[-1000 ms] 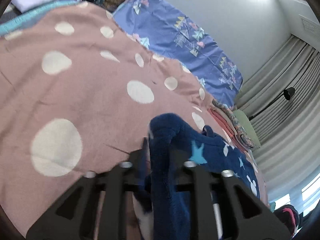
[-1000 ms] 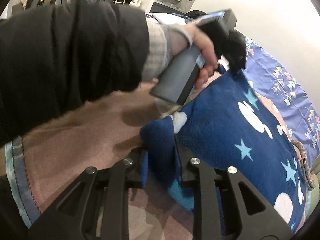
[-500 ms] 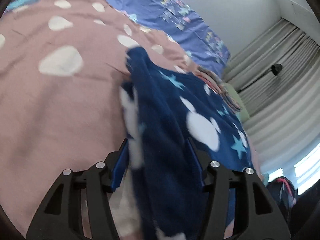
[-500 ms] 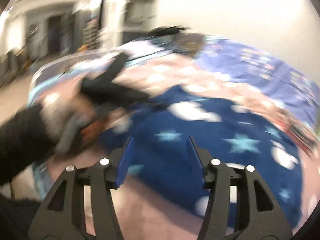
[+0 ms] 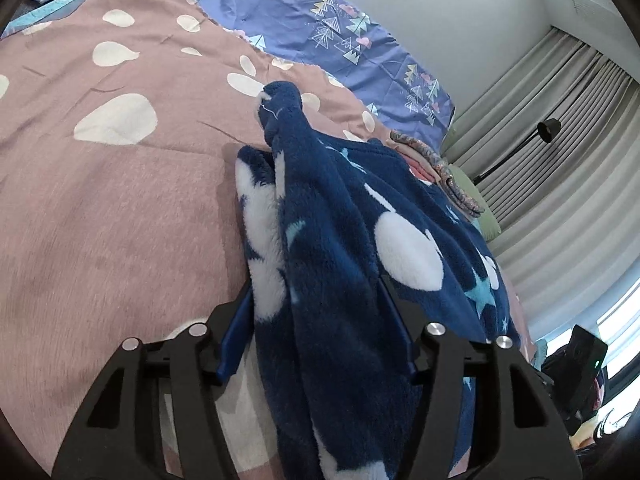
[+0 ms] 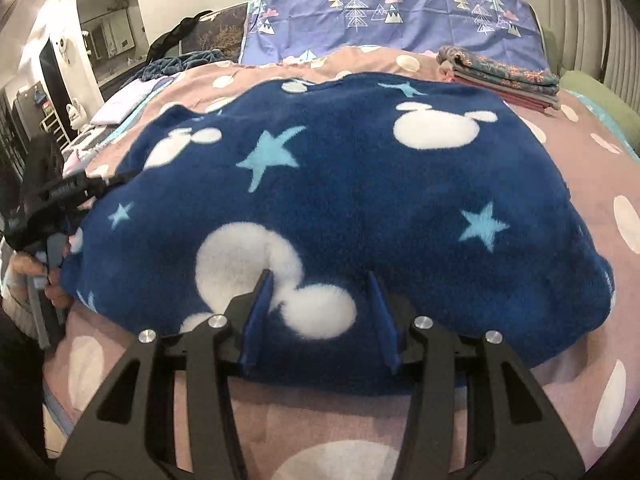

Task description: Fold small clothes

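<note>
Fleece fills the gap of the left claw (image 5: 316,320): its jaws stand wide, with a bunched fold of the navy garment (image 5: 340,240) lying between the blue pads, though whether they press it cannot be told. The right claw (image 6: 320,316) is also spread wide, its fingers resting at the near edge of the same garment (image 6: 340,184), which lies flat on the pink spotted bedspread (image 6: 600,184). White mouse-head shapes and pale blue stars pattern the fleece; no legible writing shows. Beyond lie folded clothes (image 6: 500,72) and a purple tree-print pillow (image 6: 392,12).
</note>
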Available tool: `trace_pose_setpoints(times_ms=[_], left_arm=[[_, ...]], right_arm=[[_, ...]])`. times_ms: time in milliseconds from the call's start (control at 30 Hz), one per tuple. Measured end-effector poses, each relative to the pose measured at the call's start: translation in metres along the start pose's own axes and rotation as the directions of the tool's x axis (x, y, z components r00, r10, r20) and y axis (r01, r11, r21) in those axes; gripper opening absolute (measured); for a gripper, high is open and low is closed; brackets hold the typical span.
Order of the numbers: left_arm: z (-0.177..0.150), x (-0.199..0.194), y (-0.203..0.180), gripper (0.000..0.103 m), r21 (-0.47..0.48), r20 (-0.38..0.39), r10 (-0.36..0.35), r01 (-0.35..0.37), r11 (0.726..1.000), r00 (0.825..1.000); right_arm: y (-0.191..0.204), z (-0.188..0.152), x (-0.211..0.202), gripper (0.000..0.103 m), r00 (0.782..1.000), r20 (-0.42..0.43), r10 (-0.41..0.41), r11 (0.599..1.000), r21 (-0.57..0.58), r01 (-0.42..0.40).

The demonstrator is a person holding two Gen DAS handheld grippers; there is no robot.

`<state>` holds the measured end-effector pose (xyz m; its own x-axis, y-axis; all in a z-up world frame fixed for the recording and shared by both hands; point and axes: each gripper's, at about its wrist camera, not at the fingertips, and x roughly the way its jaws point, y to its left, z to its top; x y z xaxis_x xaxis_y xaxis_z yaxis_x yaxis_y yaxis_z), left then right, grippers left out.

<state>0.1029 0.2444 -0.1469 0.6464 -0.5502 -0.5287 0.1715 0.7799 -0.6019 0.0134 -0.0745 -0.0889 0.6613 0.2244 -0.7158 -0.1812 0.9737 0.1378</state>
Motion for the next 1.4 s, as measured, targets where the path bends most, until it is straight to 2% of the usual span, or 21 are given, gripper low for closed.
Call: trace_pose_setpoints(times_ms=[67, 200, 233, 267, 300, 333, 433, 500, 633, 667, 733, 800, 867, 933, 1000, 1067, 1100, 1167, 1233, 1267, 1400], left_arm=[[-0.001, 0.000, -0.001, 0.052, 0.003, 0.002, 0.000, 0.000, 1.000, 1.000], [-0.003, 0.000, -0.002, 0.051, 0.006, 0.005, 0.003, -0.003, 1.000, 1.000], [-0.003, 0.000, -0.002, 0.051, 0.004, 0.006, 0.002, -0.002, 1.000, 1.000], [-0.003, 0.000, -0.001, 0.051, -0.001, 0.007, -0.001, 0.001, 1.000, 1.000], [-0.003, 0.001, -0.001, 0.052, -0.005, 0.006, -0.002, 0.002, 1.000, 1.000], [-0.003, 0.001, 0.000, 0.052, -0.007, 0.003, -0.002, 0.002, 1.000, 1.000], [-0.002, 0.002, 0.000, 0.053, -0.002, -0.004, 0.011, -0.011, 1.000, 1.000], [-0.001, 0.004, -0.005, 0.053, 0.018, -0.009, 0.037, -0.036, 0.999, 0.999], [-0.002, 0.004, -0.006, 0.053, 0.028, -0.005, 0.048, -0.048, 0.998, 0.999], [-0.002, 0.003, -0.005, 0.053, 0.027, -0.004, 0.046, -0.046, 0.999, 0.999], [-0.002, 0.003, -0.006, 0.053, 0.031, -0.002, 0.051, -0.050, 0.998, 0.999], [-0.002, 0.003, -0.005, 0.053, 0.035, -0.002, 0.054, -0.054, 0.998, 0.999], [-0.002, 0.003, -0.004, 0.053, 0.031, 0.000, 0.050, -0.050, 0.998, 0.999], [-0.002, 0.003, -0.003, 0.053, 0.024, -0.001, 0.042, -0.042, 0.999, 0.999], [-0.002, 0.003, -0.002, 0.053, 0.022, 0.000, 0.039, -0.039, 0.999, 0.999], [-0.002, 0.003, -0.003, 0.053, 0.019, -0.001, 0.037, -0.037, 0.999, 0.999], [-0.002, 0.002, -0.003, 0.053, 0.017, 0.000, 0.036, -0.036, 0.999, 0.999], [-0.002, 0.003, -0.003, 0.053, 0.017, -0.001, 0.035, -0.035, 0.999, 0.999], [-0.002, 0.003, -0.003, 0.054, 0.017, -0.001, 0.035, -0.035, 0.999, 0.999], [-0.002, 0.003, -0.003, 0.054, 0.018, -0.001, 0.036, -0.036, 0.999, 0.999], [-0.001, 0.005, -0.001, 0.054, 0.001, -0.003, 0.019, -0.019, 1.000, 1.000]], right_arm=[[0.000, 0.013, -0.008, 0.037, 0.999, 0.017, 0.029, 1.000, 0.006, -0.029], [0.006, 0.047, -0.011, 0.037, 0.993, 0.112, 0.033, 0.999, -0.017, -0.032], [0.004, 0.050, 0.003, 0.038, 0.998, 0.069, 0.007, 1.000, -0.008, -0.007], [-0.004, 0.047, 0.031, 0.039, 0.999, -0.049, 0.018, 0.999, 0.036, -0.016], [-0.013, 0.043, 0.044, 0.038, 0.996, -0.072, 0.051, 0.995, 0.086, -0.044], [-0.017, 0.041, 0.045, 0.038, 0.997, -0.049, 0.063, 0.993, 0.101, -0.058], [-0.010, 0.048, 0.035, 0.038, 0.998, -0.061, 0.033, 0.997, 0.067, -0.029], [-0.013, 0.062, 0.028, 0.037, 0.996, -0.064, 0.067, 0.992, 0.107, -0.060], [-0.012, 0.089, 0.028, 0.037, 0.999, 0.003, 0.054, 0.995, 0.081, -0.054], [-0.013, 0.092, 0.038, 0.037, 0.999, -0.019, 0.050, 0.994, 0.094, -0.048], [-0.022, 0.090, 0.077, 0.037, 0.991, -0.127, 0.048, 0.991, 0.130, -0.032], [-0.020, 0.085, 0.077, 0.037, 0.994, -0.105, 0.036, 0.995, 0.095, -0.026], [-0.015, 0.089, 0.069, 0.037, 0.992, -0.126, 0.014, 0.997, 0.072, -0.005], [-0.017, 0.102, 0.064, 0.038, 0.989, -0.142, 0.033, 0.994, 0.106, -0.018], [-0.017, 0.123, 0.058, 0.039, 0.992, -0.108, 0.071, 0.990, 0.131, -0.057], [-0.010, 0.145, 0.059, 0.040, 0.997, -0.060, 0.054, 0.994, 0.101, -0.047], [-0.008, 0.156, 0.066, 0.040, 0.998, -0.048, 0.045, 0.995, 0.094, -0.040], [-0.012, 0.167, 0.096, 0.040, 0.997, -0.081, 0.011, 0.994, 0.106, -0.002], [-0.028, 0.154, 0.163, 0.040, 0.972, -0.234, -0.001, 0.991, 0.126, 0.032], [-0.028, 0.154, 0.163, 0.040, 0.982, -0.189, 0.001, 0.993, 0.117, 0.022], [-0.020, 0.152, 0.157, 0.041, 0.986, -0.165, -0.028, 0.997, 0.071, 0.040]])
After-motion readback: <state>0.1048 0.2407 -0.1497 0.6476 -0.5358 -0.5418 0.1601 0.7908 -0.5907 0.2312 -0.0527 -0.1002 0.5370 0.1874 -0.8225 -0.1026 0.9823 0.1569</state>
